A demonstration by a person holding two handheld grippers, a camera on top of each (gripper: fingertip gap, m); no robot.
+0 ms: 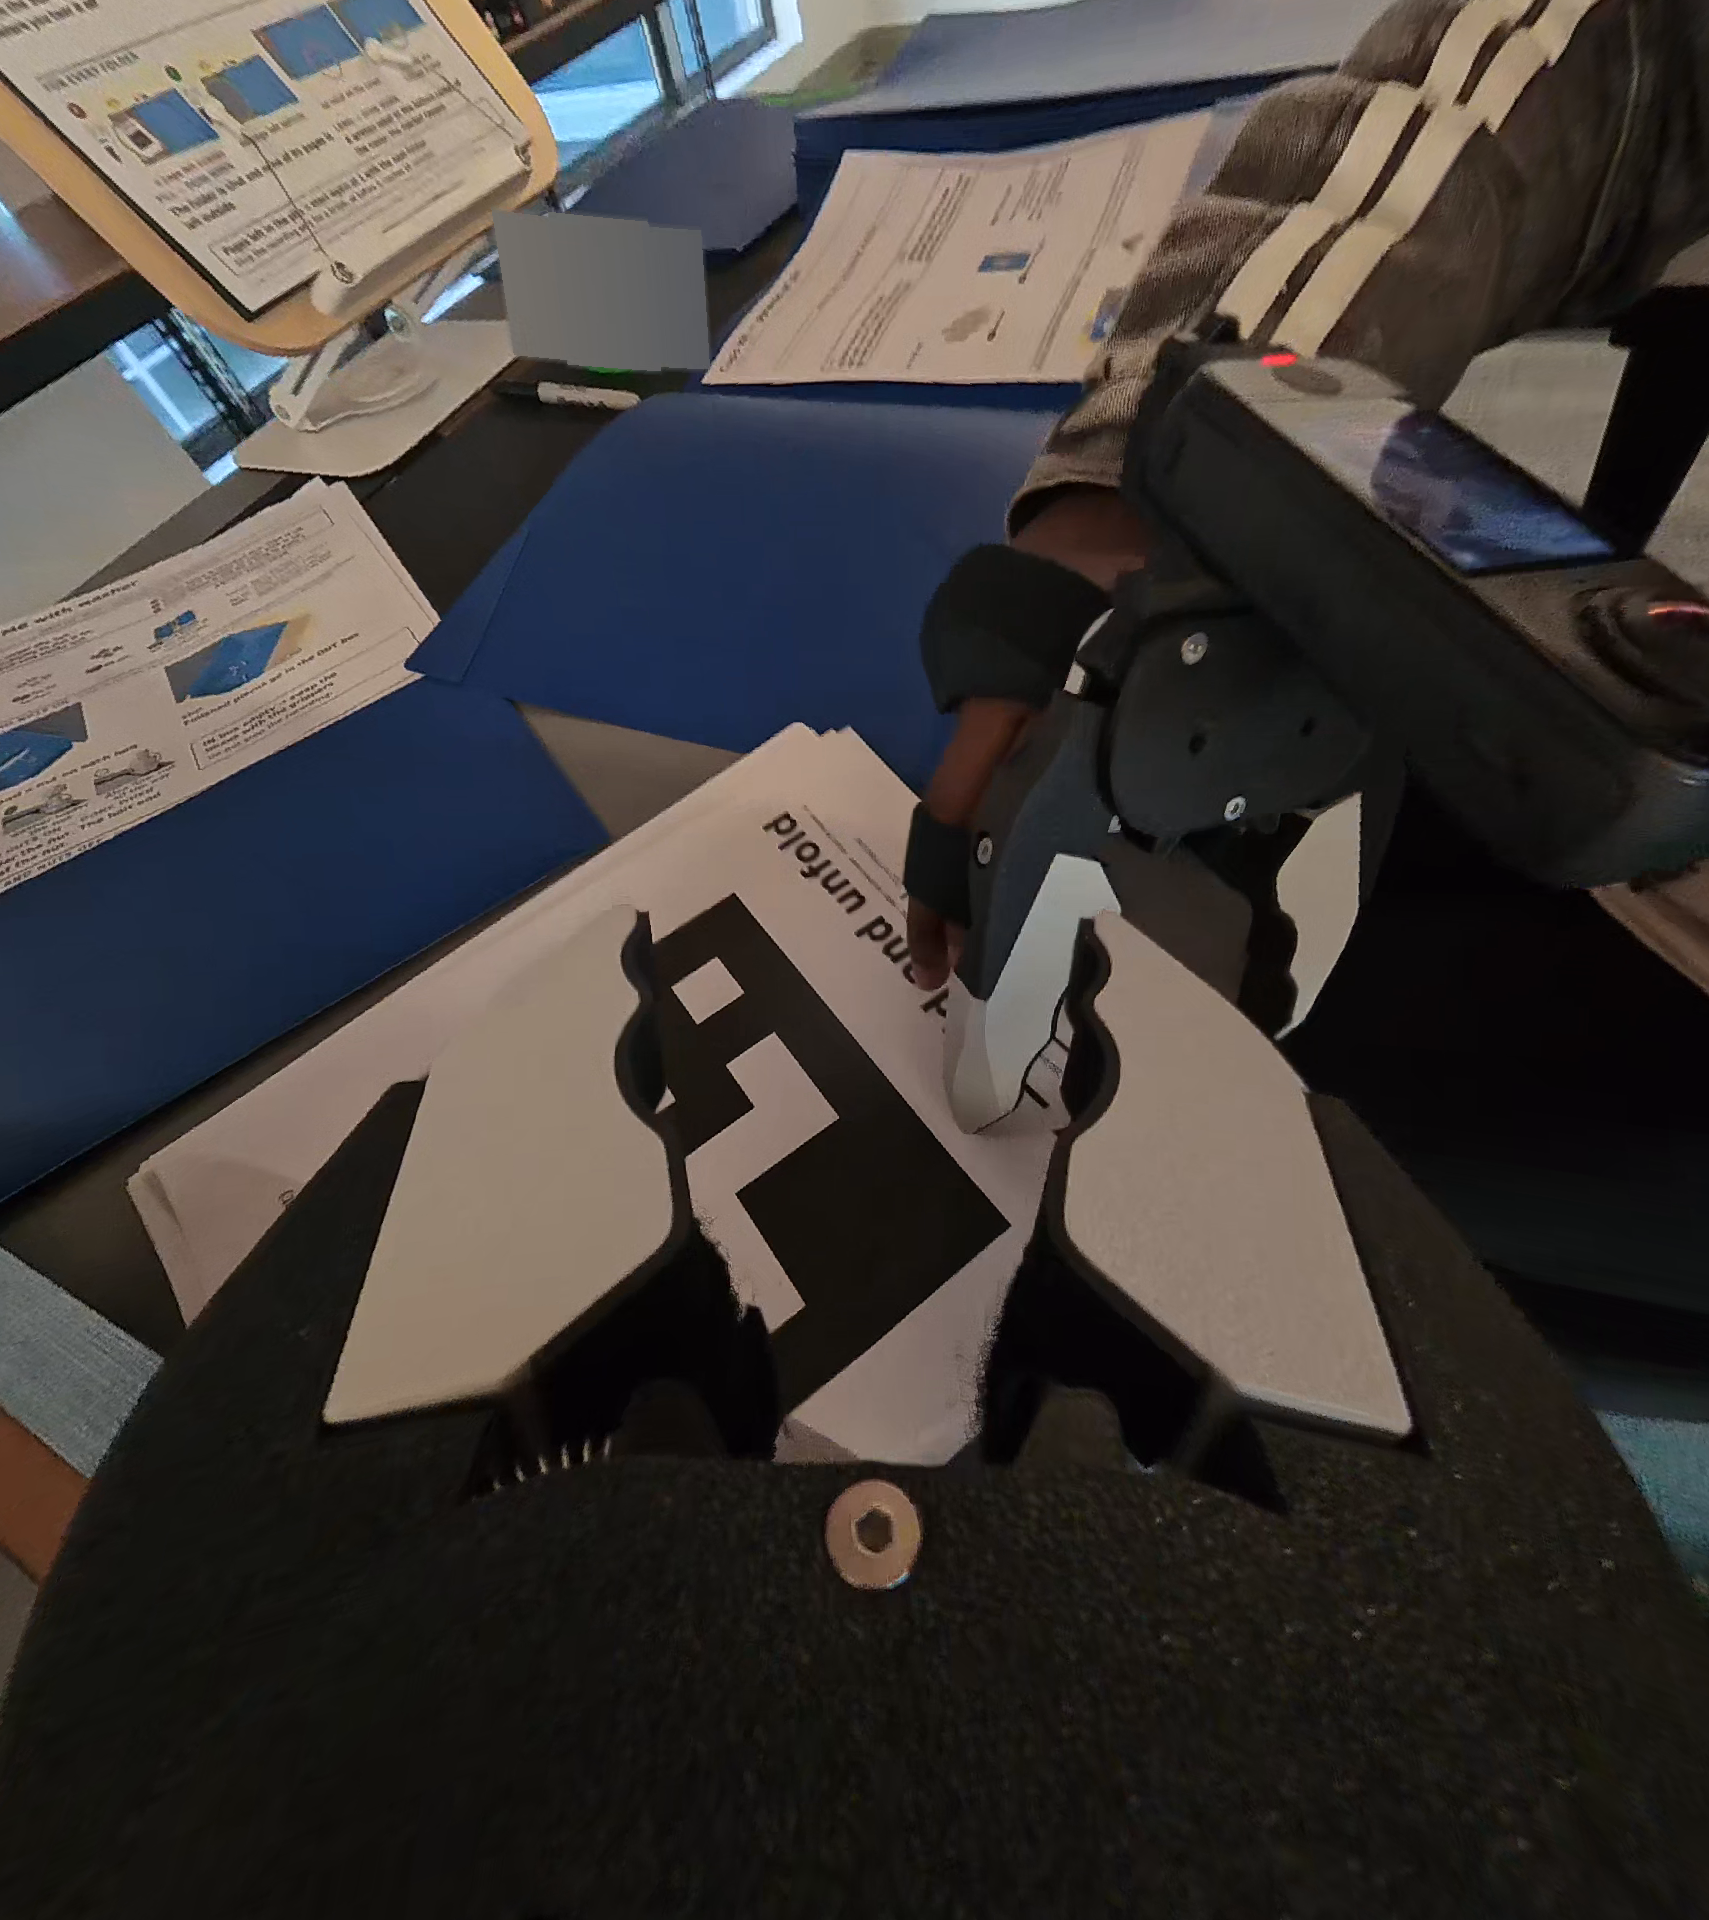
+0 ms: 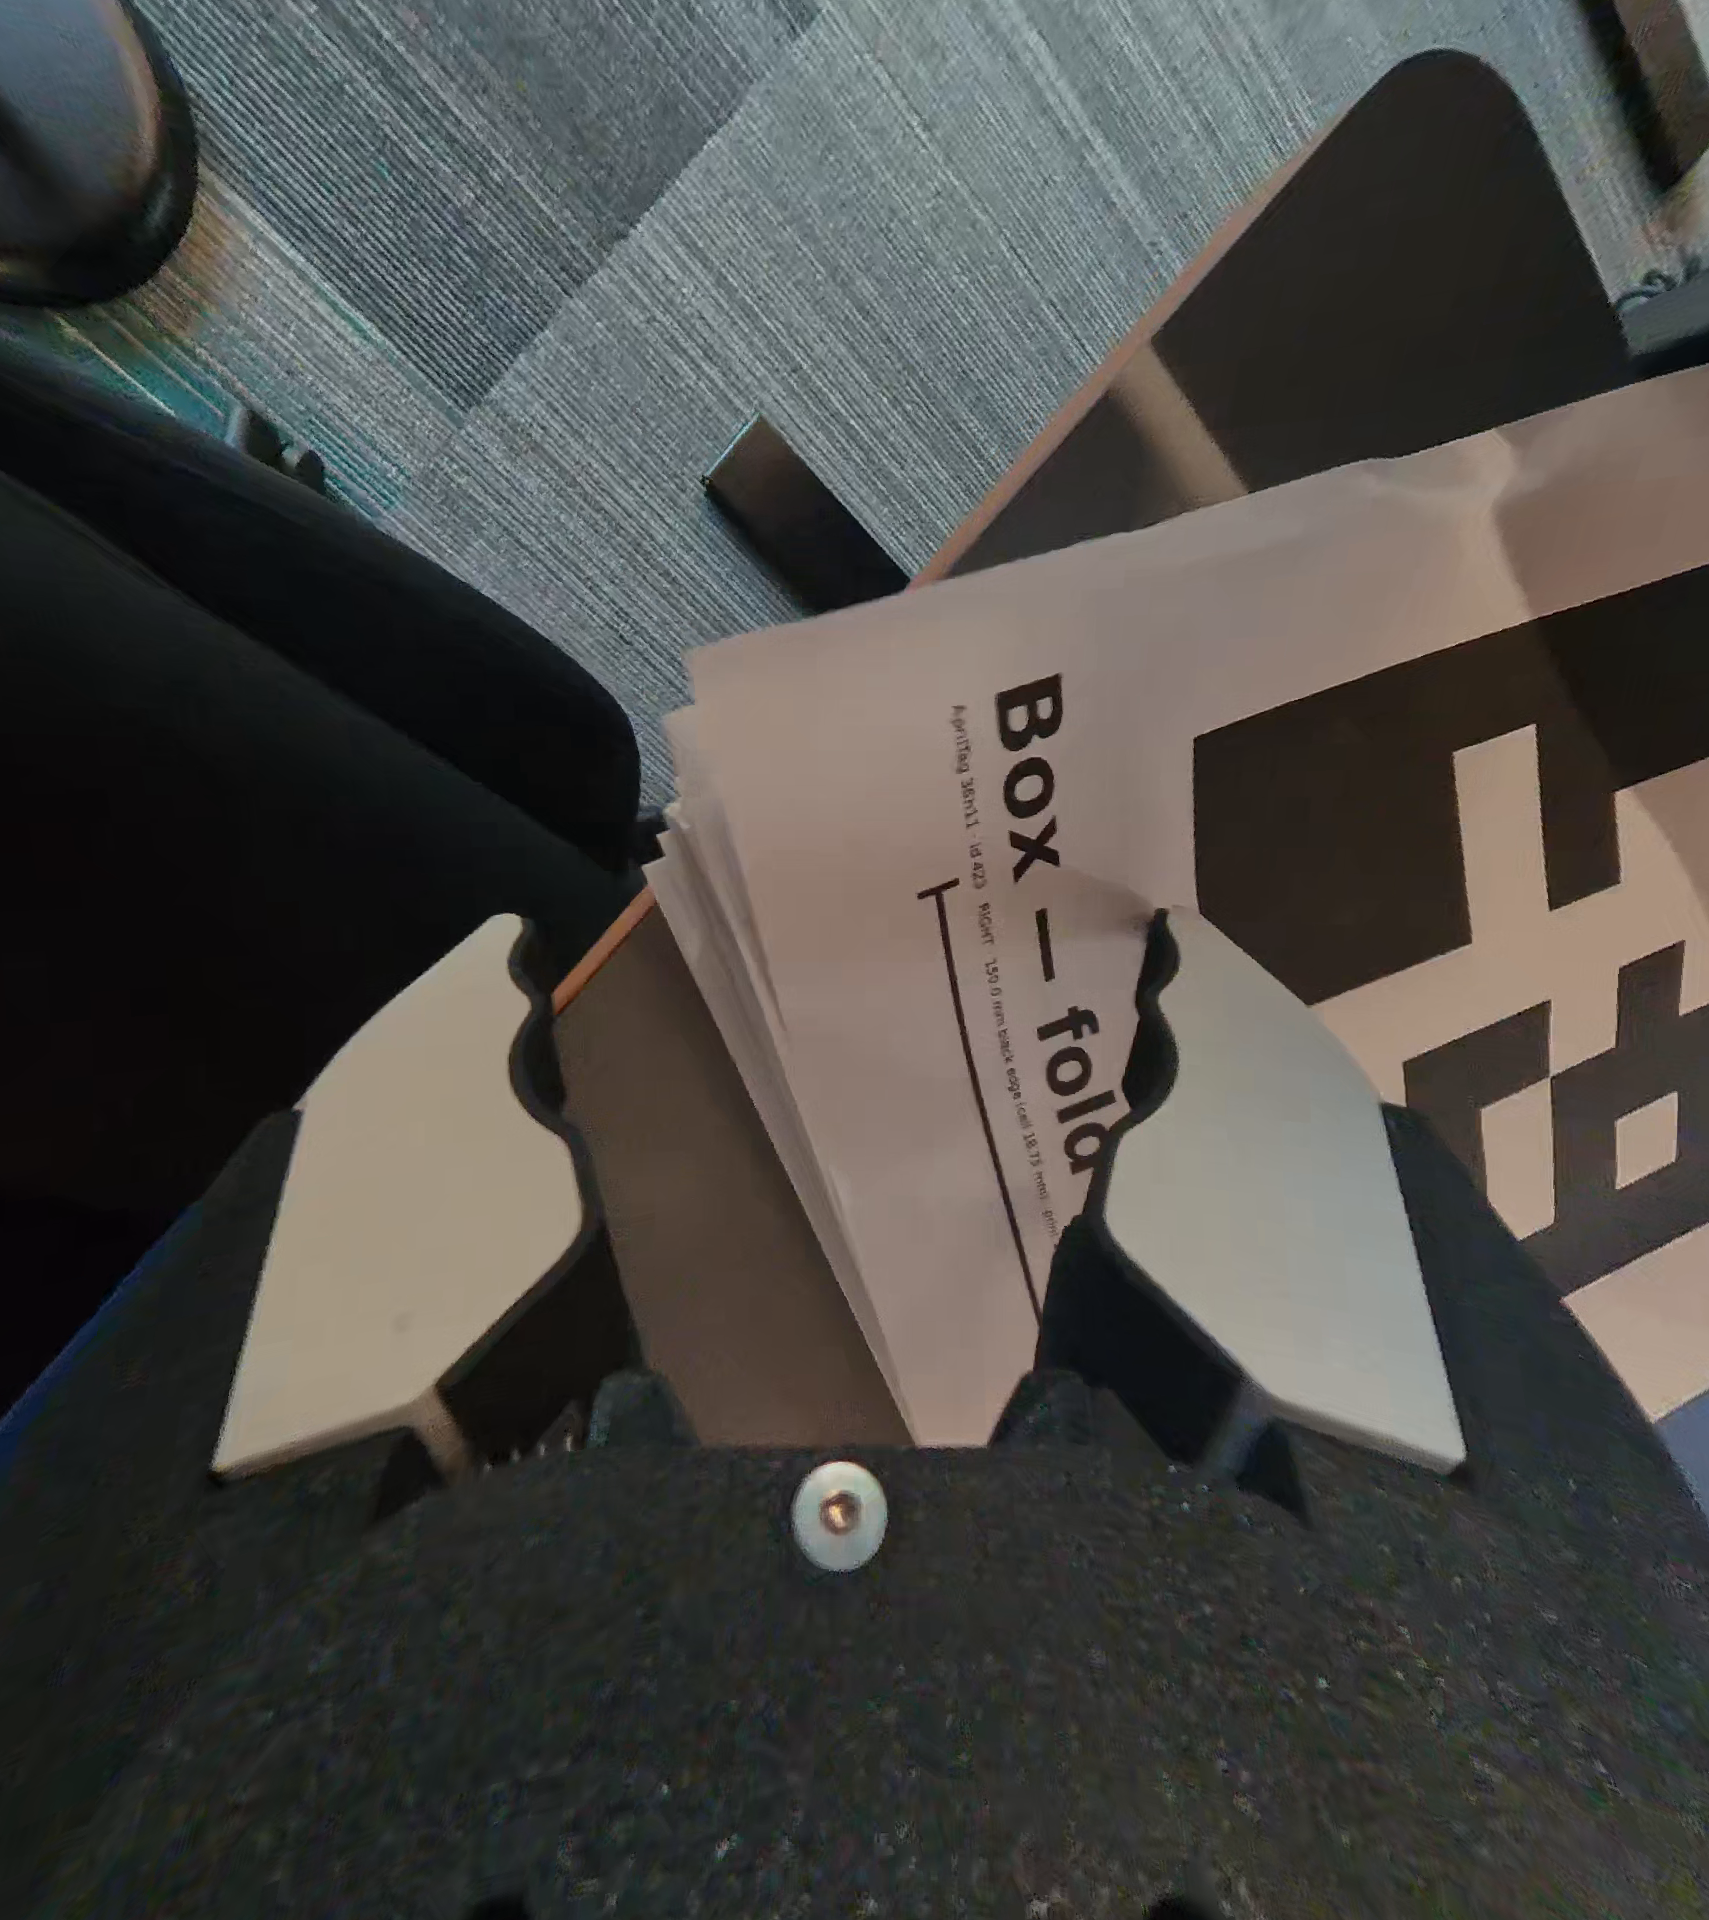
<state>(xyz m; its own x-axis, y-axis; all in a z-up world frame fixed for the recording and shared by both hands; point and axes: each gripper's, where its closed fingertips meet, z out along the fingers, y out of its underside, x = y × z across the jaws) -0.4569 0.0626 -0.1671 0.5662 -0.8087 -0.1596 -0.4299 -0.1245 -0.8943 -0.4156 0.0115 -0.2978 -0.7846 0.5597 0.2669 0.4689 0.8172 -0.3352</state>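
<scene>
I see a bold black heading, fine print and a black square marker [image 1: 829, 1132] on the top white sheet [image 2: 881, 821]; other printed instruction sheets [image 1: 133, 707] lie on the counter [image 1: 414, 509].

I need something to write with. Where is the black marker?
Left wrist view, upper left: the black marker lies on the dark table, between the white document stand's base and the blue folder.

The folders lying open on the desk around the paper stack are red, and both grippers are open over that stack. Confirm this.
Not quite: the folders are blue, not red, as the left wrist view shows. The rest stands: they lie open on the desk around the paper stack, and the left gripper and right gripper are both open over it.
</scene>
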